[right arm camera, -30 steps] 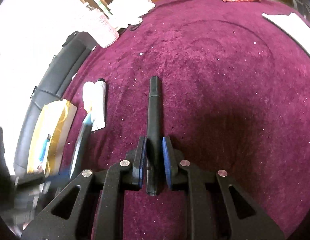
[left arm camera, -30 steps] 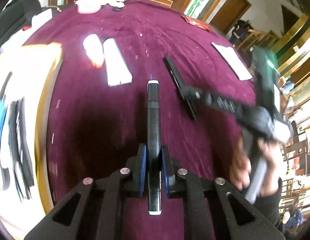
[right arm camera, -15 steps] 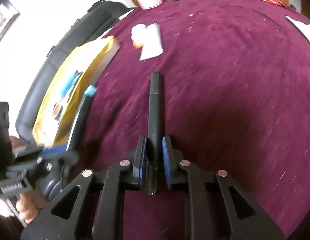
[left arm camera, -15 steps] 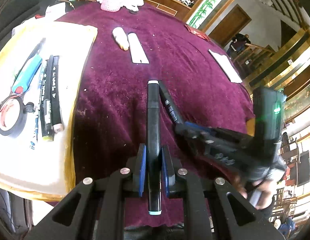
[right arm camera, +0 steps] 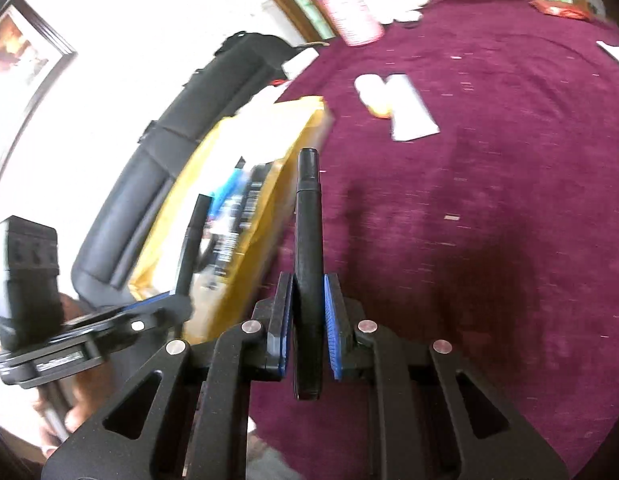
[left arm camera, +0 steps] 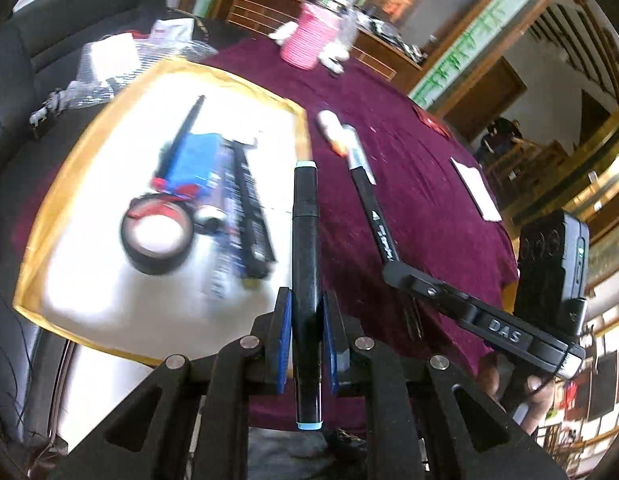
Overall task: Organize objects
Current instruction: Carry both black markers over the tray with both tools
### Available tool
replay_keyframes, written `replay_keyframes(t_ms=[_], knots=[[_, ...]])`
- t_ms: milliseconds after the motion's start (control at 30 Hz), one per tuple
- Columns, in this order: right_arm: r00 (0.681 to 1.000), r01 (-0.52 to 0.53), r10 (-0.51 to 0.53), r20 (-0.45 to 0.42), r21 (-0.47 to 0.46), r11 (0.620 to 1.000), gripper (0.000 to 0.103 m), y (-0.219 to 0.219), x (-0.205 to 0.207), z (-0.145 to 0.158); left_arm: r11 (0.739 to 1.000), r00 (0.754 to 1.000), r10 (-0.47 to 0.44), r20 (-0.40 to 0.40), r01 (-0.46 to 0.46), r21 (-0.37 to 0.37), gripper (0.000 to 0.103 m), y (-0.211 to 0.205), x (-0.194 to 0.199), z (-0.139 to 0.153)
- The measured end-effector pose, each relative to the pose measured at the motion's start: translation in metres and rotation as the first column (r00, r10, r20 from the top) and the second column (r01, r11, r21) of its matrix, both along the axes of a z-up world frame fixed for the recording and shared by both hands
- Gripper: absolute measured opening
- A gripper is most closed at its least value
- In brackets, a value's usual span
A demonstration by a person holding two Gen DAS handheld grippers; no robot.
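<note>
Two wrist fisheyes, each angled down along its tool, close above maroon tablecloth (left arm camera: 409, 200), sharing gold-rimmed tray (right arm camera: 265, 152)

Matte black left tongs (left arm camera: 305, 334) and right tongs (right arm camera: 307, 330), alike in build. Blue ribbed pads (left arm camera: 284, 344) lining each finger. Round silver screws (left arm camera: 249, 342) on the angular, cut-out frames. White "DAS" lettering and a green light on the boxy black module at three o'clock.
</note>
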State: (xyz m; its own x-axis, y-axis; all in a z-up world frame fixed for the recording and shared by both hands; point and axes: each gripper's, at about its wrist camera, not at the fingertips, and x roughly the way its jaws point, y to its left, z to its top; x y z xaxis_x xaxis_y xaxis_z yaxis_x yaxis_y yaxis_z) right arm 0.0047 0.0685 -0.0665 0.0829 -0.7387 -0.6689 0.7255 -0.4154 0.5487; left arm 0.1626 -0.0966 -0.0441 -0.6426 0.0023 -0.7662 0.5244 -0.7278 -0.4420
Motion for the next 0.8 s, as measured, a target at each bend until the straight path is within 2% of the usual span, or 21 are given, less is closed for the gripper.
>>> replay_keyframes(t_ms=[167,233,433,567,800], knots=[[0.998,-0.031,0.032,0.050,-0.030,0.999,0.015,-0.032,0.016,0.006,0.999,0.999,0.034,0.017,-0.034,-0.023,0.013,-0.033,-0.002,-0.005],[0.998,-0.040,0.042,0.055,-0.027,0.999,0.015,-0.048,0.018,0.004,0.999,0.999,0.024,0.042,-0.022,-0.044,0.013,-0.041,-0.011,-0.009],[0.997,-0.057,0.058,0.056,-0.012,0.998,0.015,-0.078,0.025,0.004,0.999,0.994,-0.010,0.105,0.013,-0.031,0.013,-0.044,-0.021,-0.027],[0.999,-0.044,0.044,0.026,0.035,0.998,0.015,-0.094,0.031,0.000,1.000,0.991,-0.017,0.131,0.020,-0.023,0.013,-0.044,-0.022,-0.038],[0.999,-0.035,0.036,-0.004,0.127,0.991,0.015,-0.124,0.031,-0.004,1.000,0.991,0.002,0.135,0.001,-0.020,0.013,-0.049,-0.015,-0.036]])
